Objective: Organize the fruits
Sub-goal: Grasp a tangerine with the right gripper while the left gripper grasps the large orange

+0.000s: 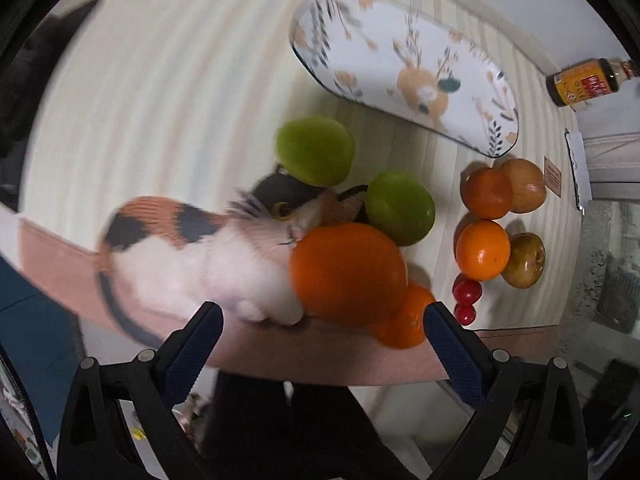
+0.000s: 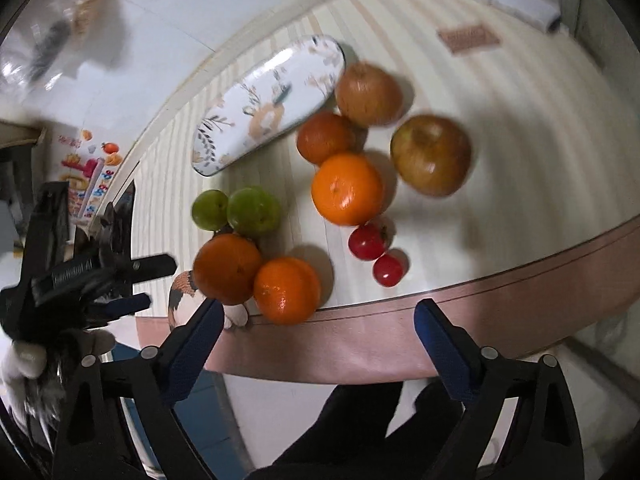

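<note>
On the striped table top (image 2: 520, 128), the patterned oval tray (image 2: 268, 104) serves as the landmark, lying empty of fruit in the right wrist view. Farthest to its left, at the picture's edge, the left gripper (image 2: 140, 284) shows side-on, held in a white-gloved hand (image 2: 24, 356), its jaws parted and holding nothing. Below the tray's left end sit two green fruits (image 2: 236, 212), touching each other. Just below these lie two oranges (image 2: 256, 278), side by side near the table's pinkish rim (image 2: 400, 344); the left one overlaps a cat picture (image 2: 182, 292) on the table. To the tray's lower right sit another two oranges (image 2: 336, 164), touching. At the tray's right end, just beside it, stands a brown apple (image 2: 368, 94); a second brown apple (image 2: 432, 156) lies farther right, apart from the tray. Below that group, two small red tomatoes (image 2: 376, 256) rest close together. In the foreground, the right gripper (image 2: 316, 320) hangs above the table rim, its blue-padded jaws wide apart and empty. In the left wrist view, the left gripper (image 1: 324, 324) likewise stands open above the nearest oranges.
</note>
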Motion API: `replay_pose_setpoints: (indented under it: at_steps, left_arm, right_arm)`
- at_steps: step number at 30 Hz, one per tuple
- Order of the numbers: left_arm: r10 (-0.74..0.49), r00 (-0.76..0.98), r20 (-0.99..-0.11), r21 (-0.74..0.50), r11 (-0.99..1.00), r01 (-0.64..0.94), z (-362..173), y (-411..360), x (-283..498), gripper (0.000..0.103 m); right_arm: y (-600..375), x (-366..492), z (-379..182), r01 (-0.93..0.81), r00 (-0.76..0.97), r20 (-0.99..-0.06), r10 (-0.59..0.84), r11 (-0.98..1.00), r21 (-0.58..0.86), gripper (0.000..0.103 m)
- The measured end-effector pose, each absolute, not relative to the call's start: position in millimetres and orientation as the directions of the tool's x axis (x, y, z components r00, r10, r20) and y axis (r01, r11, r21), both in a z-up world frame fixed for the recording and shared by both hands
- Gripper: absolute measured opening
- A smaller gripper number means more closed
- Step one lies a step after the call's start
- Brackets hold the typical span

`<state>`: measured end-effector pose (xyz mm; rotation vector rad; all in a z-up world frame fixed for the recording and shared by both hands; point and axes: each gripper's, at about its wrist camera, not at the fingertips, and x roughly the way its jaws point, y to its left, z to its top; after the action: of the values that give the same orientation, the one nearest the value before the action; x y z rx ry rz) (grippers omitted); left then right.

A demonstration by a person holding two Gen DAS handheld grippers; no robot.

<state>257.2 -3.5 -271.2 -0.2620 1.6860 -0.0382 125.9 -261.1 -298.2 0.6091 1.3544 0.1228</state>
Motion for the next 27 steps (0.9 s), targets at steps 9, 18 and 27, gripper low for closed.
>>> replay_pose_setpoints:
  at_steps: [9,18,27]
  left_arm:
    - [-0.301,-0.25,-0.92,-0.273,0.951,-0.144,-322.1,-5.6,275.2,0.103]
    - [-0.334,-0.279,-0.9,-0.319,0.943,-0.099,-332.0,-11.2,282.5,0.103]
    - [-0.353,-0.291,-0.889,-0.334,0.936,-0.115,-336.1,-10.7,282.3,0.103]
  right_arm:
    - [-227.5,129.8,-379.5,0.453,0.21,-0.73,0.651,0.597,0.662,0.08]
    - [-210.6,129.0,-387.6,0.47,0.259,-0.768,0.586,0.618,0.63,0.053]
    - [-211.9,145.0,-384.0,0.42,0.211,-0.782,0.587,0.667,0.615,0.06]
